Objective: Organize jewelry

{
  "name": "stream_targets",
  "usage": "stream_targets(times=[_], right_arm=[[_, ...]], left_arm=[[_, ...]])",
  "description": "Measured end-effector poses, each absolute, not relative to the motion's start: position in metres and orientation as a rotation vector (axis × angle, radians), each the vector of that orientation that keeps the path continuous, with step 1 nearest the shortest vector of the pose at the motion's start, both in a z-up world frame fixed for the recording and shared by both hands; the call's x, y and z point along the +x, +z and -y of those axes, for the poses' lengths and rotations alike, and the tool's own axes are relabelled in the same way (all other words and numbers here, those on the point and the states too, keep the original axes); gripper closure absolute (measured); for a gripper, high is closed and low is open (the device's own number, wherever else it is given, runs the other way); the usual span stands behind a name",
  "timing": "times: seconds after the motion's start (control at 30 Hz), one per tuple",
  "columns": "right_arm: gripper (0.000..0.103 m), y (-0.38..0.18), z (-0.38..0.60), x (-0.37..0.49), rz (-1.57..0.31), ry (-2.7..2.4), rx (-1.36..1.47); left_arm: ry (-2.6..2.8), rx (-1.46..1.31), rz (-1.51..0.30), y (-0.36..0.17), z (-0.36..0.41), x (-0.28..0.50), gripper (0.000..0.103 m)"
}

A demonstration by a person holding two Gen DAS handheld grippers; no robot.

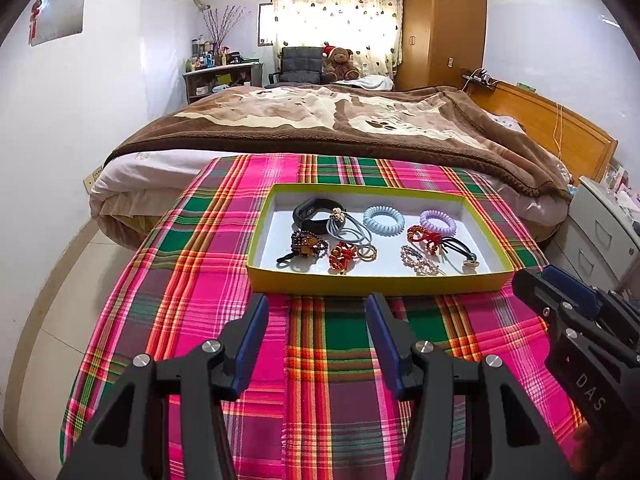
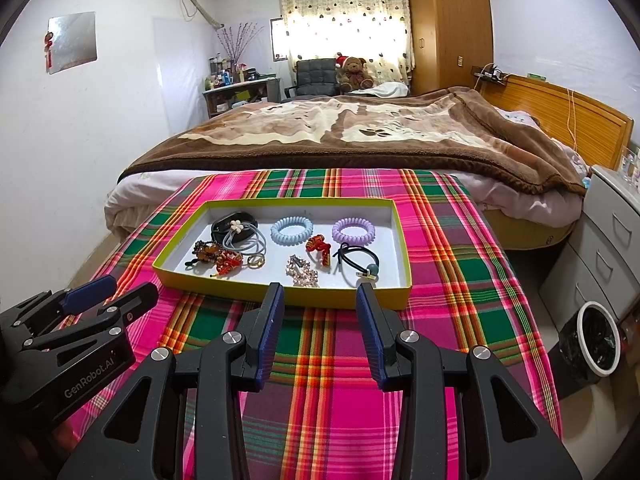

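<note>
both the left gripper and right gripper hover wide apart and empty just short of the tray, where the tangled hair ties could drag neighbouring pieces out if snagged.

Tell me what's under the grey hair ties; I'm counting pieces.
The grey hair ties overlap a black band and touch a gold ring; anything fully beneath is hidden.

- A bed under a brown plush blanket fills the room's middle.
- Beyond the bed, a backlit patterned curtain glows.
- A tall wooden wardrobe stands right of the curtain.
- White drawers flank the bed's right.
</note>
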State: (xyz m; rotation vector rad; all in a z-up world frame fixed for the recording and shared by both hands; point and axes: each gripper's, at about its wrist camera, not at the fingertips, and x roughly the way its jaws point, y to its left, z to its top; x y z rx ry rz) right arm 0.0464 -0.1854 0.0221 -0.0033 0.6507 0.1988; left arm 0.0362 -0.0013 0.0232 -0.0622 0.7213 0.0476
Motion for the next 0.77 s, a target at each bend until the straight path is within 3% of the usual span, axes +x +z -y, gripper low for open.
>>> stream_targets(times=[0.77], right_arm=[[0.065,0.0212,0.1861,0.0467,-0.654,0.196,-0.004]], left_arm=[[0.080,-0.069,-0.733,0.0205,-0.0023,0.0371,0.050]])
